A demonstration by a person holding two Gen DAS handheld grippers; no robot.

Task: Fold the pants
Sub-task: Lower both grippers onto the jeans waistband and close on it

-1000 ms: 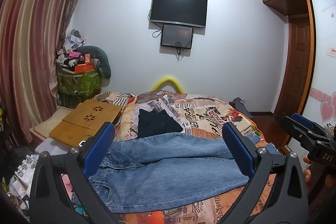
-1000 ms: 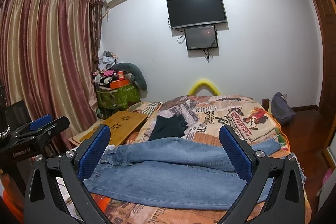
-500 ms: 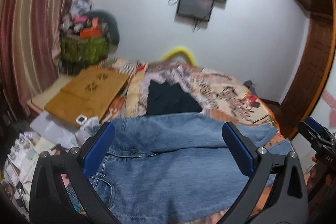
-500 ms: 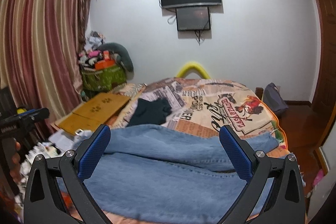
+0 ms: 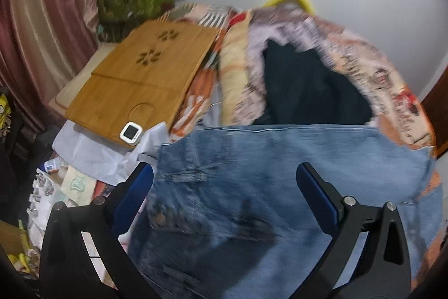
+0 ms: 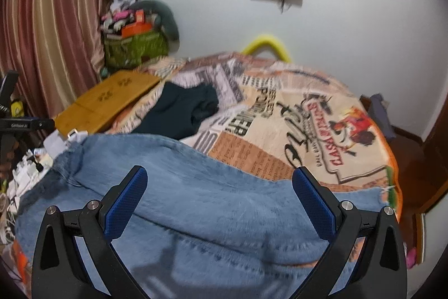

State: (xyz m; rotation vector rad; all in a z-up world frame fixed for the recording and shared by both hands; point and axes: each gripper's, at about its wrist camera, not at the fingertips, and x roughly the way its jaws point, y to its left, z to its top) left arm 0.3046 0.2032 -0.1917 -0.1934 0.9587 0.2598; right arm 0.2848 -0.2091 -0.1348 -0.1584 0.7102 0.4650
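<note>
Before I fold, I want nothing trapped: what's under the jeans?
The jeans lie on the printed bedspread, which shows around their far edge. A dark garment lies just beyond. Whatever sits directly beneath the denim is covered.

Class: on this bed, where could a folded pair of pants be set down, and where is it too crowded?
Free: printed bedspread right of the dark garment, beyond the jeans. Crowded: left bedside, with wooden tray, white clock and papers.
</note>
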